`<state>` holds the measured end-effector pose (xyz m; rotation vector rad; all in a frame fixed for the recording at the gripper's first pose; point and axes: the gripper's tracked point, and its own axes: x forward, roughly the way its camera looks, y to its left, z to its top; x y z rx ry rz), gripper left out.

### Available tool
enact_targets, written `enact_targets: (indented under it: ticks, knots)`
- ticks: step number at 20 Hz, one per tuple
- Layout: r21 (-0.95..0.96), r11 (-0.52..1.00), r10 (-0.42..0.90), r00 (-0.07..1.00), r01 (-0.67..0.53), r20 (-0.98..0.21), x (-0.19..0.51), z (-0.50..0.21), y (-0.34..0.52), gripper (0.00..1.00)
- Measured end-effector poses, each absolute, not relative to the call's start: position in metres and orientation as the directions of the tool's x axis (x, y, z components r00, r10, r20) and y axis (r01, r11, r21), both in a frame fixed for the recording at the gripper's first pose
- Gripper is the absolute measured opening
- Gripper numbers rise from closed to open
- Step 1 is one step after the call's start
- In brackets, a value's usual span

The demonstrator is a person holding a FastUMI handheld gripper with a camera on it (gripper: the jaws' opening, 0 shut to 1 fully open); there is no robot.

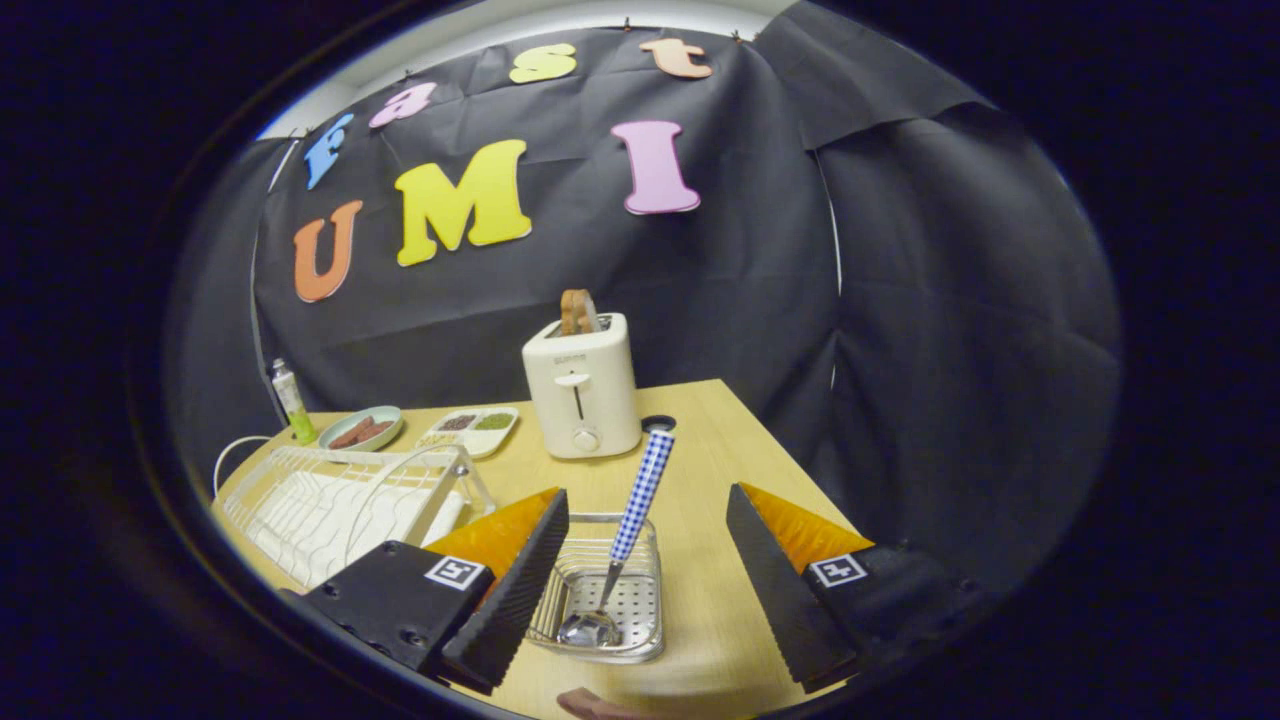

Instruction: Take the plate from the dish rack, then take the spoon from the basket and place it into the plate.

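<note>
The hand-held gripper [647, 580] hangs over the near part of the wooden surface [720, 470], tilted downward, its fingers spread wide and grasping nothing; between them sits the wire basket [640, 600], with the spoon [625, 560] leaning in it, bowl down, checked handle rising toward the toaster [582, 395]; the white dish rack [330, 500] lies just left of the left finger; bare surface stretches right of the basket to the edge; a plate is not clearly discernible in the rack.

no legible text; toaster [583, 388] brand blurred.
</note>
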<state>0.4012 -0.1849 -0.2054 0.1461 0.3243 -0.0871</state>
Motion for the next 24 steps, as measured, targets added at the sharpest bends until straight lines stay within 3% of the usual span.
enact_targets:
  ticks: [1, 5, 10, 14, 24]
  knots:
    - [0.171, 0.981, -0.025, 0.943, 0.086, -0.331, 0.407, -0.204, -0.18, 1.0]
    - [0.208, 0.975, -0.011, 0.943, 0.085, -0.332, 0.43, -0.212, -0.178, 0.8]
    - [0.187, 0.979, -0.011, 0.945, 0.076, -0.326, 0.435, -0.208, -0.172, 0.25]
    - [0.159, 0.986, -0.013, 0.964, 0.057, -0.265, 0.427, -0.182, -0.155, 0.16]
    - [-0.015, 1.0, 0.007, 0.998, -0.008, -0.07, 0.391, -0.076, -0.106, 0.15]
